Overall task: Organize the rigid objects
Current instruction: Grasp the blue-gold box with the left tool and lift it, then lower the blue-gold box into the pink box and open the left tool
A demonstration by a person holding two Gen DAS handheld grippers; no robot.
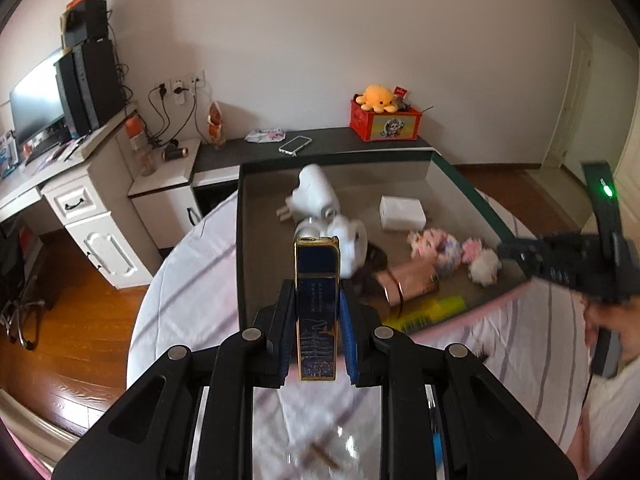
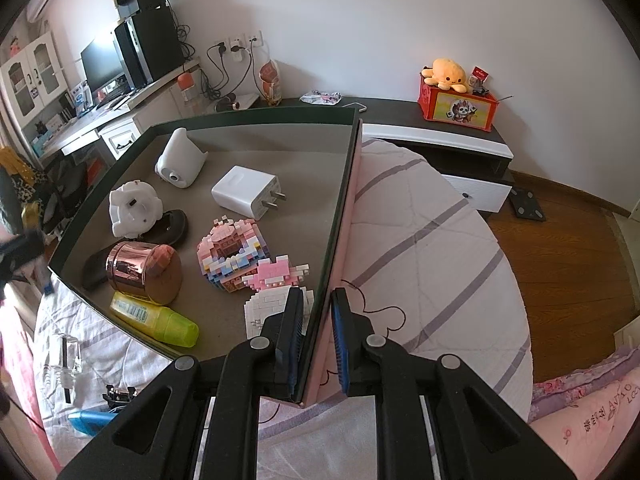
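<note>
So the left gripper [image 1: 317, 312] is clamped on a slim blue-and-gold lighter [image 1: 317, 308], holding it upright over the near edge of the shallow tray [image 2: 256, 114] sitting on the bed [image 2: 440, 240]. The right gripper [image 2: 316, 340] has its jaws straddling the tray's right wall, one finger inside and one outside, gap looks small but can't tell if it's actually pinching. Inside the tray: a white charger [image 2: 246, 192], rose-gold tin [image 2: 144, 266], yellow-green tube [image 2: 154, 320] and pink brick models [image 2: 234, 254].
</note>
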